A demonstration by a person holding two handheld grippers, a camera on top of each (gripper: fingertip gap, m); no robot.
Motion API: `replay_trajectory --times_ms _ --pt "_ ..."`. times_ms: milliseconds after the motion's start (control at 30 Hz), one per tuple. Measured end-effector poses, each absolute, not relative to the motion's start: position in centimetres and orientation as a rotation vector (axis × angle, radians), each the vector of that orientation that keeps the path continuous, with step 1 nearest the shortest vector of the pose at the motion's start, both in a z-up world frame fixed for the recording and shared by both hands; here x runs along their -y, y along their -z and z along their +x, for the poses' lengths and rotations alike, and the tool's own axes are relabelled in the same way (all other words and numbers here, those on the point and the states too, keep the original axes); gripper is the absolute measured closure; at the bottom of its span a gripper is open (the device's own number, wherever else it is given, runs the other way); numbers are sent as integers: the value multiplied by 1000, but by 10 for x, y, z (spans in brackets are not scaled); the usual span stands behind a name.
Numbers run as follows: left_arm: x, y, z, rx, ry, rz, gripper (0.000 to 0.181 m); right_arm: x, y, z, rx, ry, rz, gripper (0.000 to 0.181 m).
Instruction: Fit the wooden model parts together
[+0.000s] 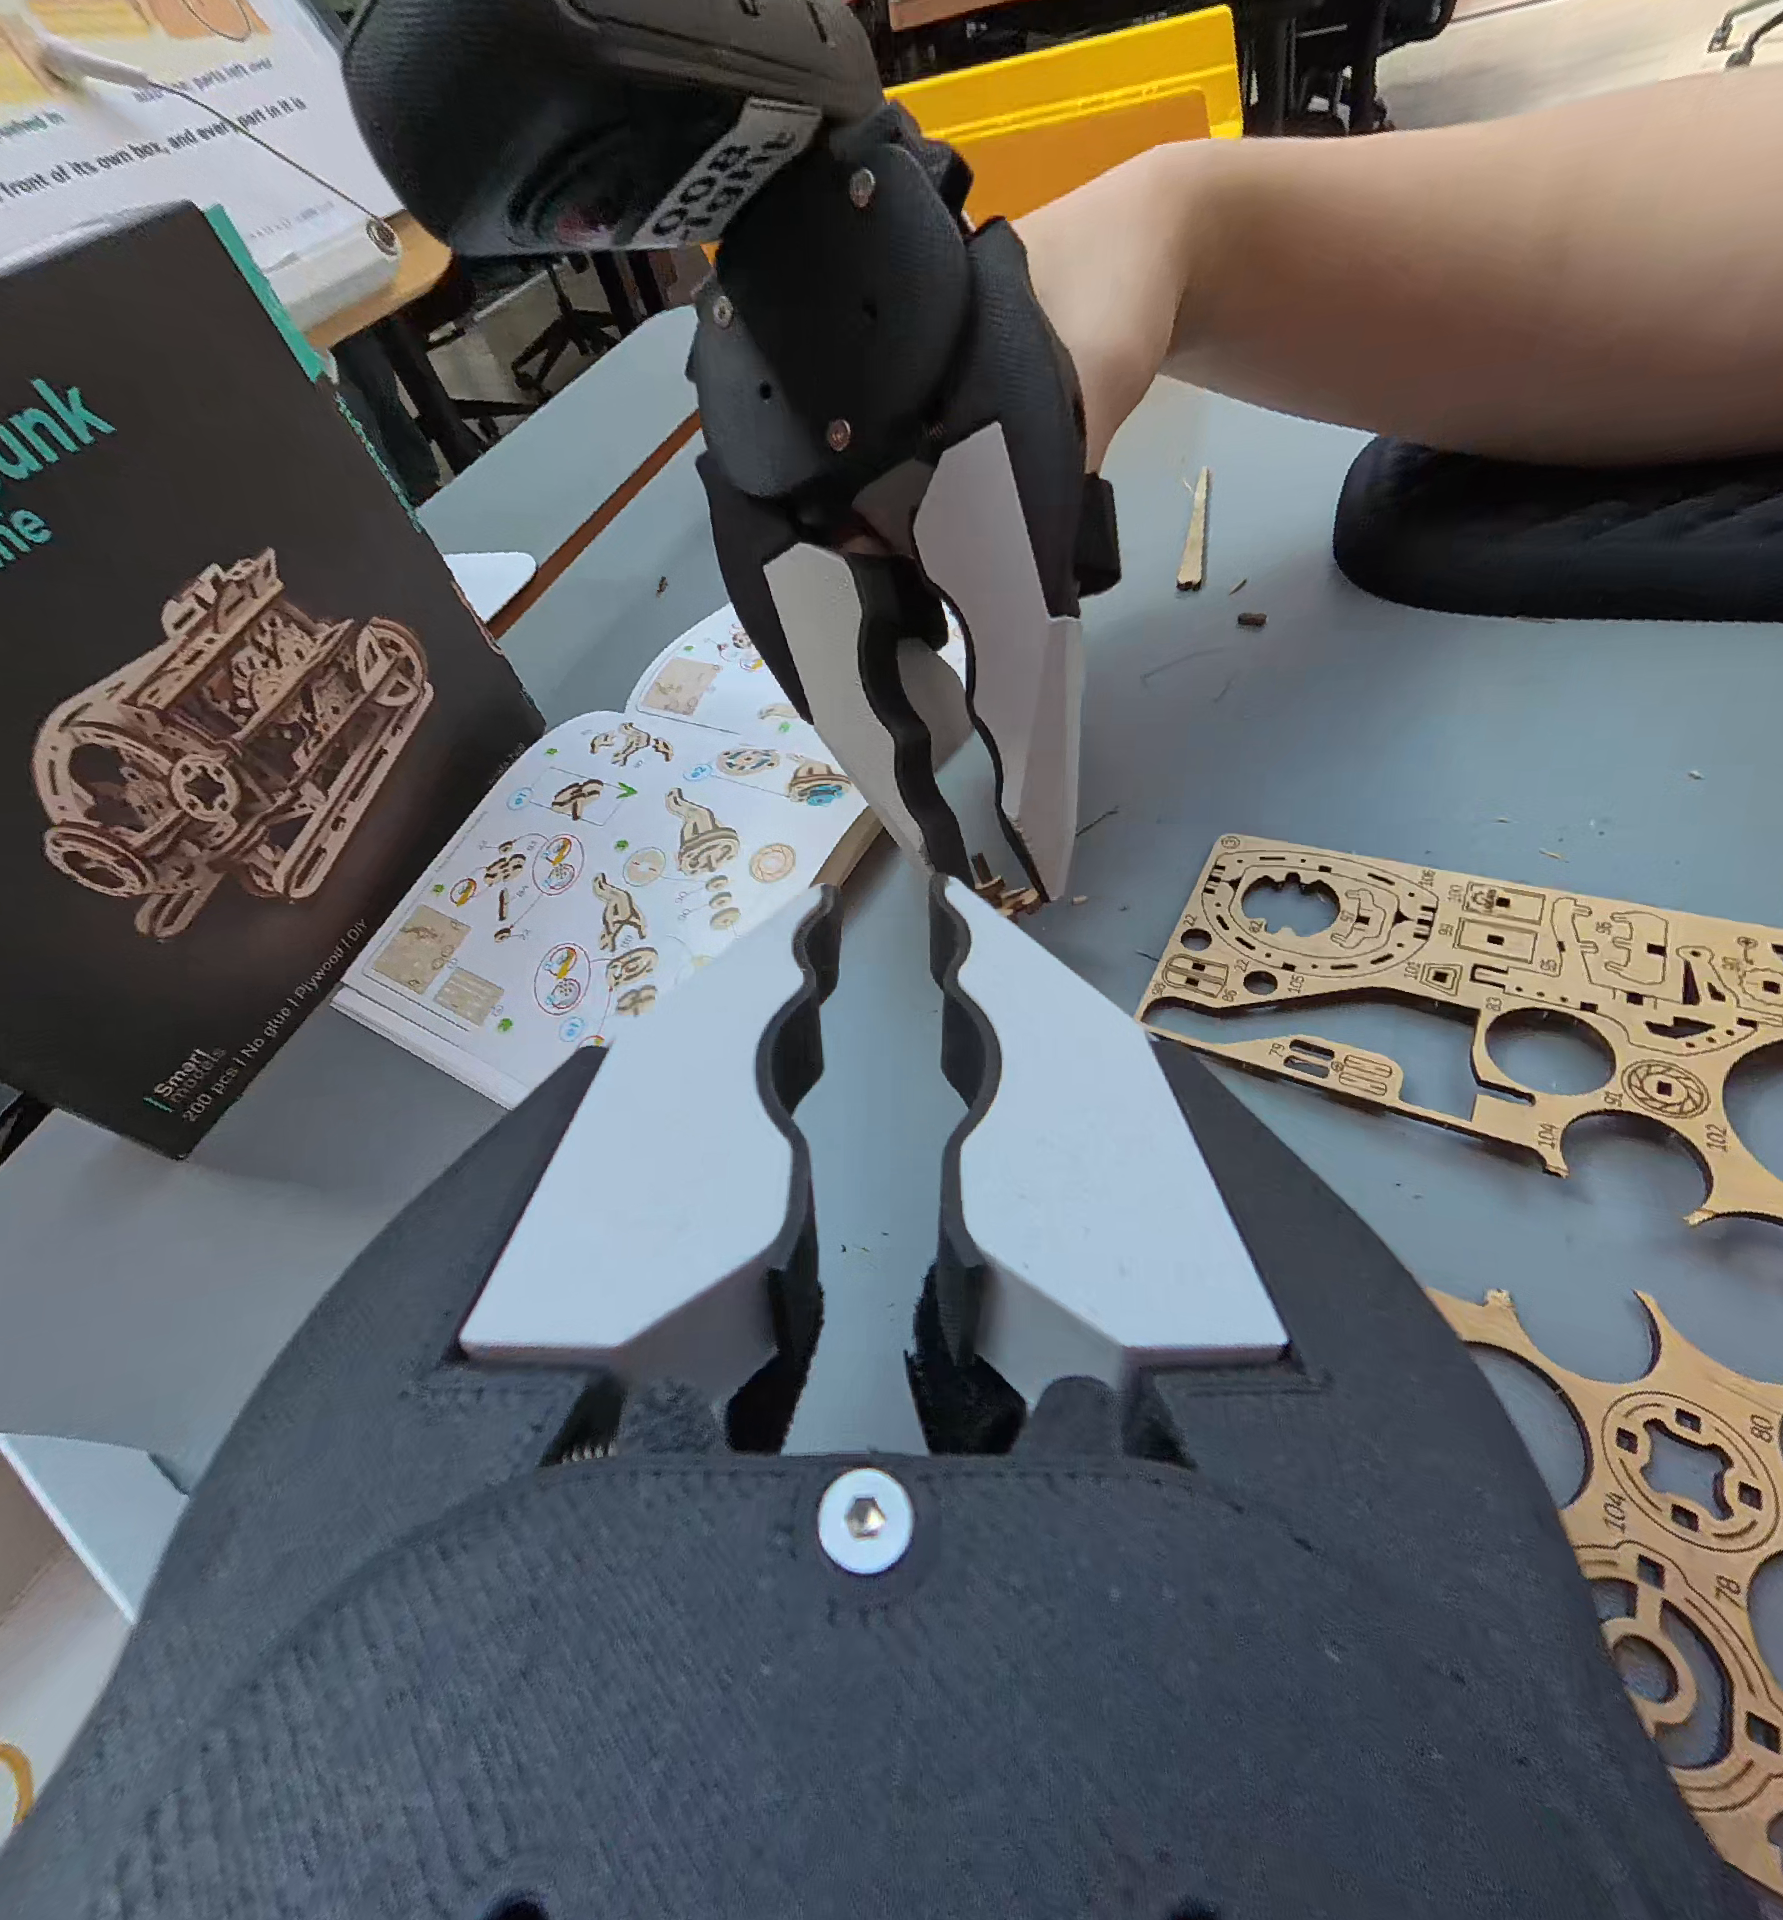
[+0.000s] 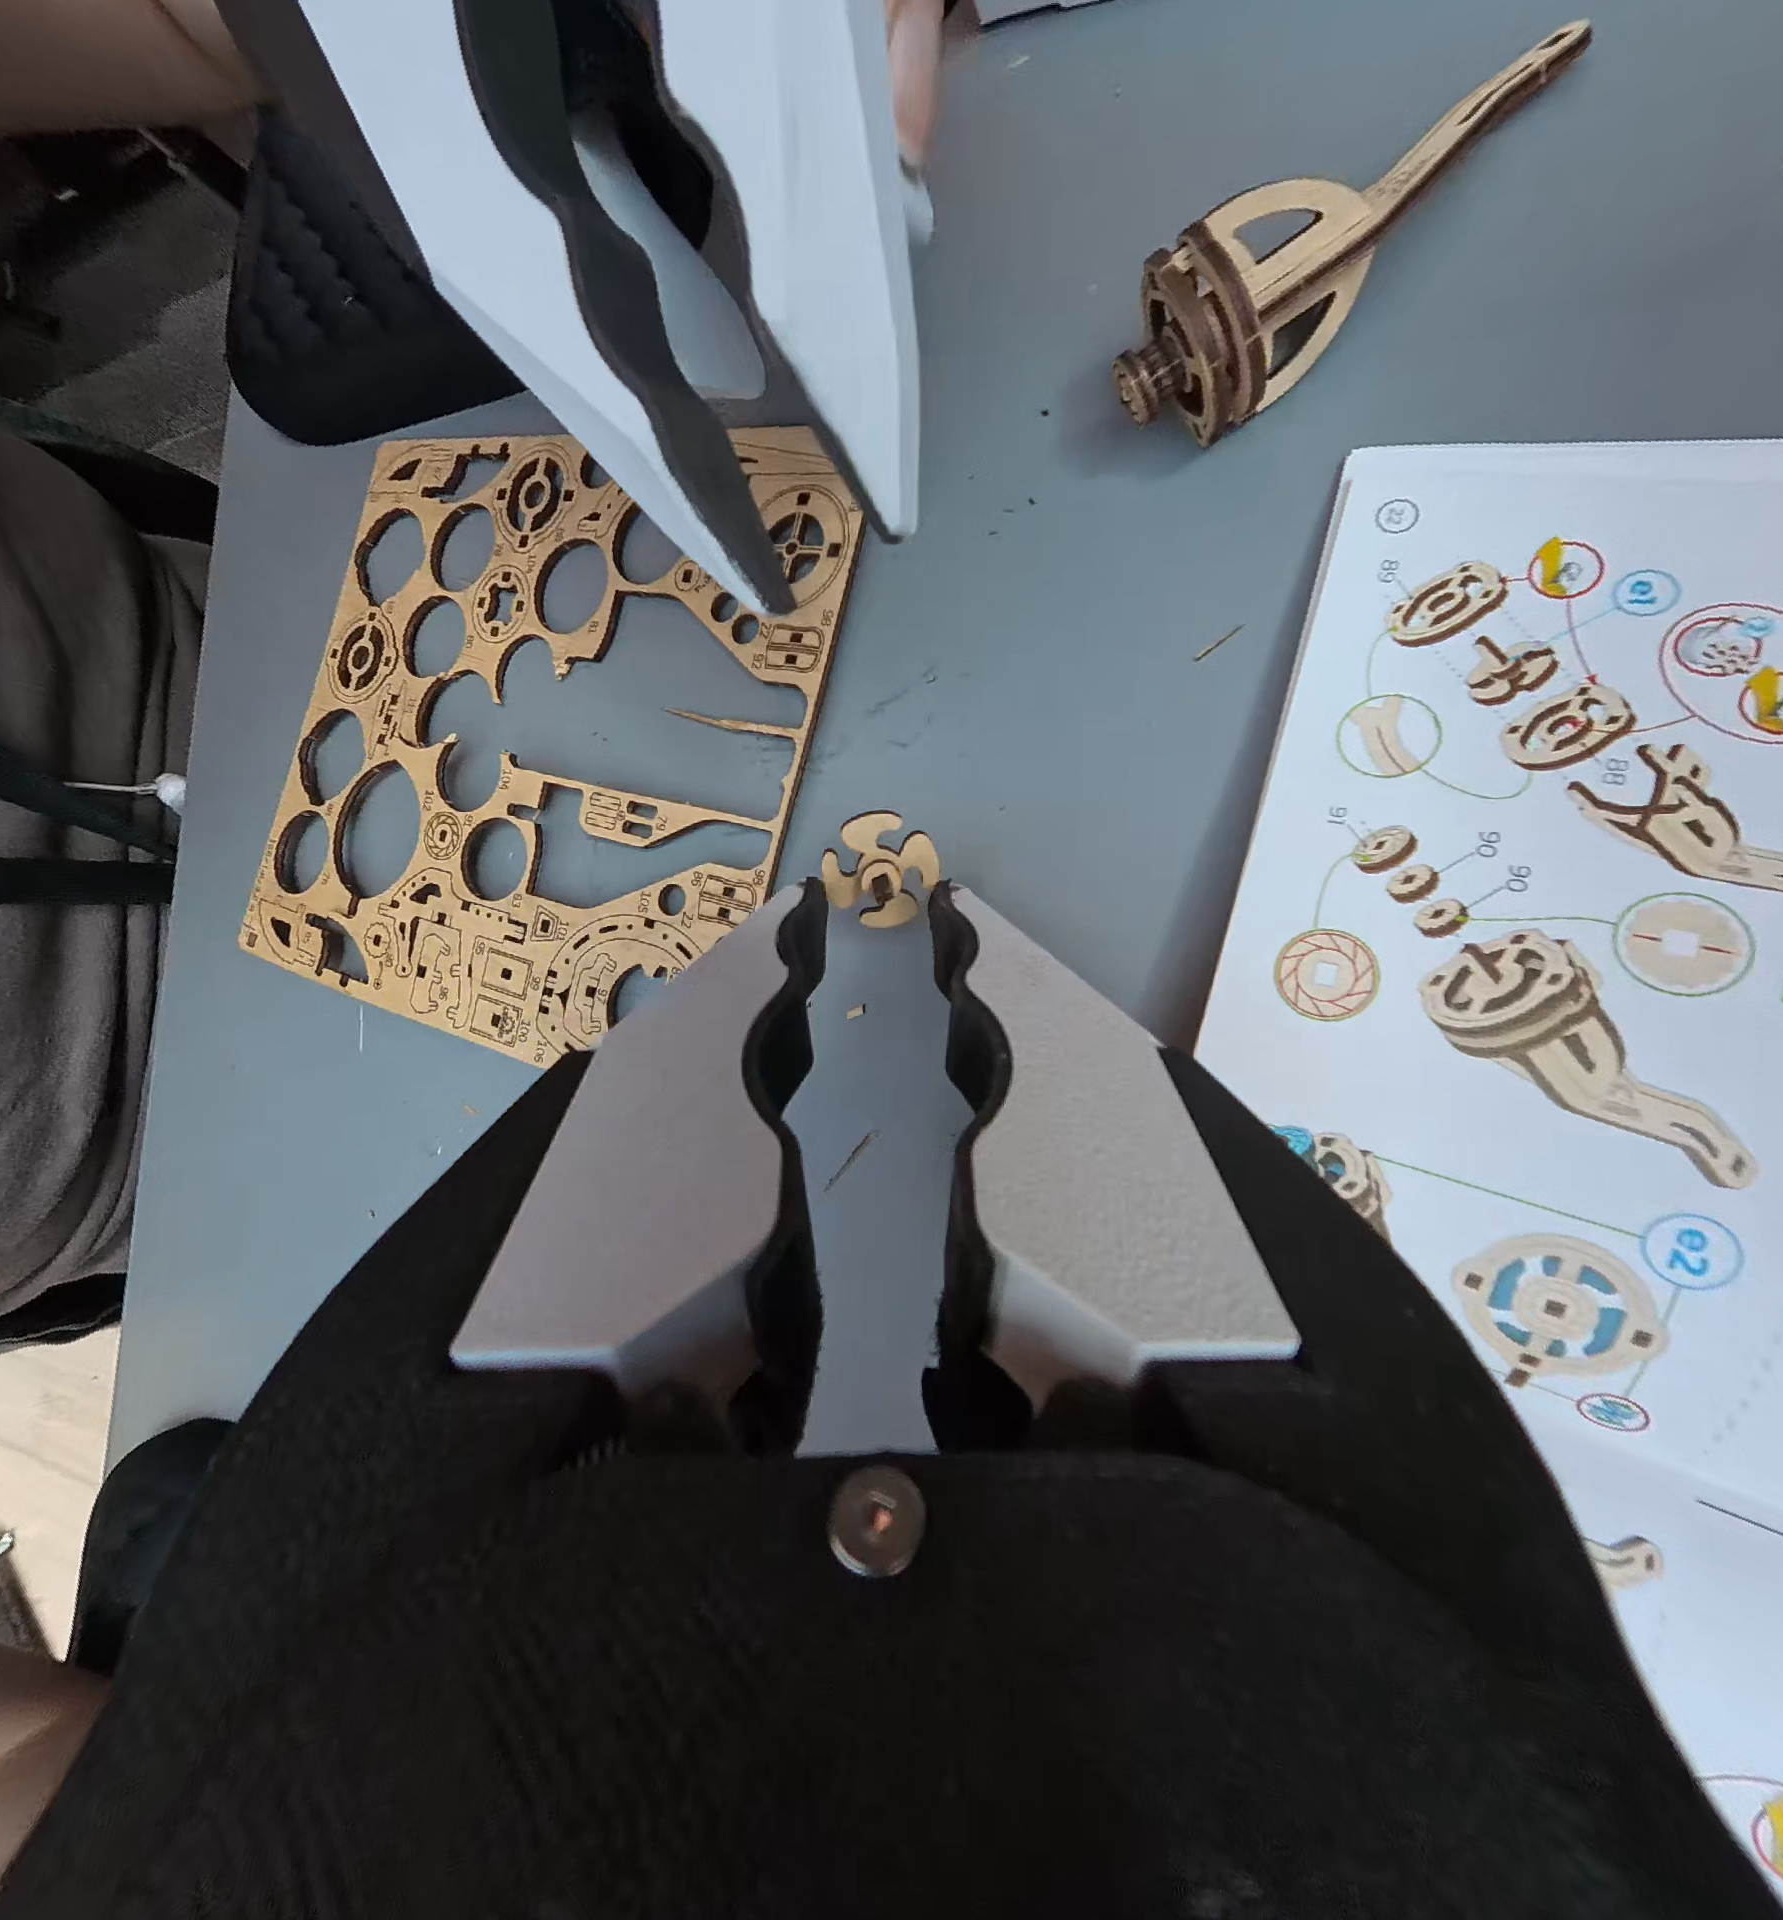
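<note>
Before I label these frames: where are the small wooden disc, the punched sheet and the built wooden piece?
Small wooden disc [image 2: 880,871], right wrist view, centre hub.
Punched sheet [image 2: 596,821], right wrist view, middle strip.
Built wooden piece [image 2: 1251,291], right wrist view, rounded body.

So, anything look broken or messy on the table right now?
Only debris: wood splinters and crumbs lie scattered on the grey table, including a long sliver lying in the punched-out plywood sheet's cutout. Nothing looks broken.

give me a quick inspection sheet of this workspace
surface: grey table, wood splinters scattered
job's things: small slotted wooden disc between the right gripper fingertips; laser-cut plywood sheet; part-built wooden assembly
clutter: open instruction booklet, dark kit box
grippers: right shut on disc; left gripper open, empty
cables: thin wire behind box
surroundings: yellow bin, person's forearm
</note>
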State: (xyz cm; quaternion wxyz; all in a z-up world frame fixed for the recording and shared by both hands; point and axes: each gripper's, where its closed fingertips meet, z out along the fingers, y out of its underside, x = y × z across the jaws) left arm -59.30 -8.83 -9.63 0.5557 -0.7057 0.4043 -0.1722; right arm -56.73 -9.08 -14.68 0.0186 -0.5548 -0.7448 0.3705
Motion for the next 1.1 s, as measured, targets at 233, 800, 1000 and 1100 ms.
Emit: replay_trajectory --times_ms 233,800,1000,1100 --pt "95 119 -586 -1026 477 -1750 169 91 155 -566 2343 -1156 -1688 161" --pt "95 122 -586 -1003 529 -1767 171 82 164 -567 2402 -888 -1553 161" --pt "94 120 -587 -990 544 -1769 171 83 165 -566 2432 -814 -1486 159" --pt "94 120 -587 -986 548 -1768 171 85 163 -566 2434 -816 -1460 151"
